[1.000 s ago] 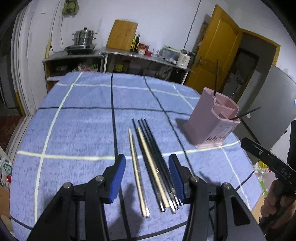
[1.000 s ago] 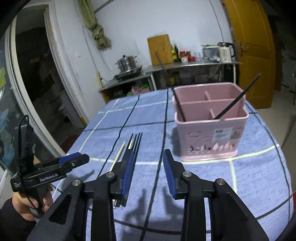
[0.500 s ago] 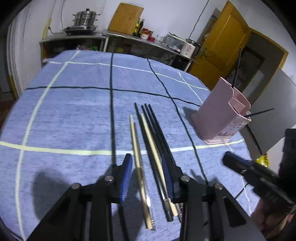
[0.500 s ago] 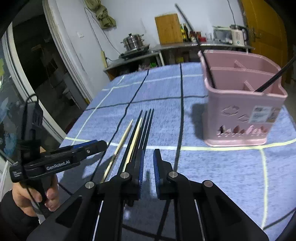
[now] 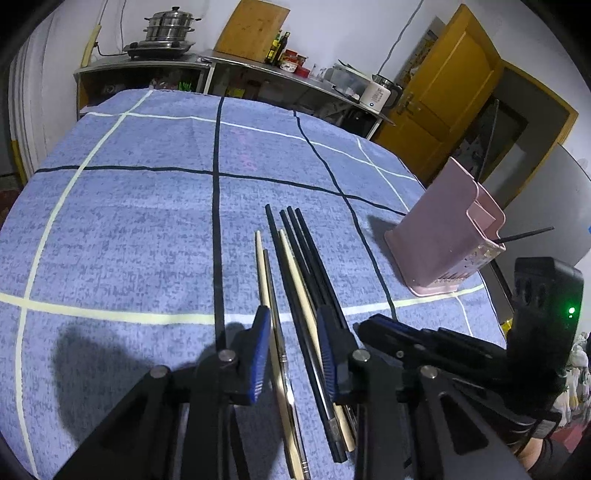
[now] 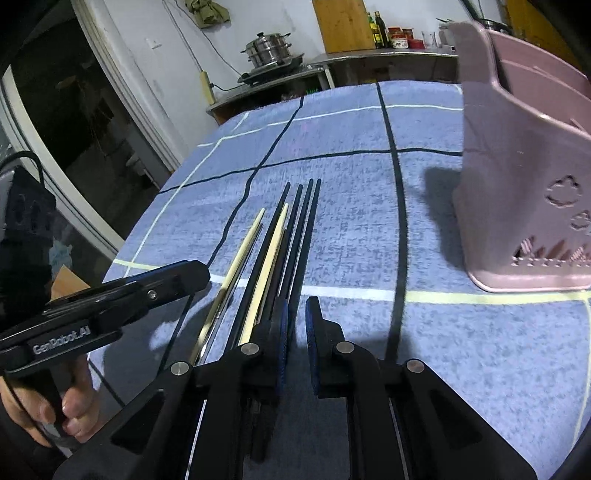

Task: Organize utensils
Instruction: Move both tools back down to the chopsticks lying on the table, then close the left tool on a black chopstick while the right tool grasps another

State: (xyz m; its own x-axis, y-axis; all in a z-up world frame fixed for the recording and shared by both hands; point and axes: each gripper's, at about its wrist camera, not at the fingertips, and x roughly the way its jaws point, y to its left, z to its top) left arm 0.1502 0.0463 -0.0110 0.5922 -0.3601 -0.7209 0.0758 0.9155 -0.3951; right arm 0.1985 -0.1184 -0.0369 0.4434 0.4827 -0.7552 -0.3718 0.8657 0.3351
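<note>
a kitchen with white walls lies behind a table under a blue checked cloth (image 5: 147, 221) crossed by dark and pale lines; at twelve o'clock in the left wrist view a counter carries a steel steamer pot (image 5: 168, 26) and a wooden cutting board (image 5: 255, 29), and a yellow door (image 5: 439, 107) stands at two o'clock. a row of chopsticks (image 5: 295, 266) lies flat on the cloth, running from the near edge toward twelve o'clock: pale wooden ones and a metal-ended one on the left, black ones on the right, all close side by side. the pink utensil holder (image 5: 443, 236) stands upright at three o'clock of the row, well apart from it, with a black chopstick (image 5: 528, 233) leaning out of a compartment (which one cannot be told). the left gripper (image 5: 293, 347) hangs low over the near ends of the row; its jaws have just been closing and now stand narrowly apart astride several sticks, a pale one and a black one among them, though whether the blue pads press on any cannot be told. the right gripper (image 6: 297, 332) sits at the right side of the row, its jaws nearly together with a thin gap, and a black stick seems to run under the left finger; no stick shows in the gap. a hand (image 6: 55, 410) holds the left gripper's handle at eight o'clock in the right wrist view.
</note>
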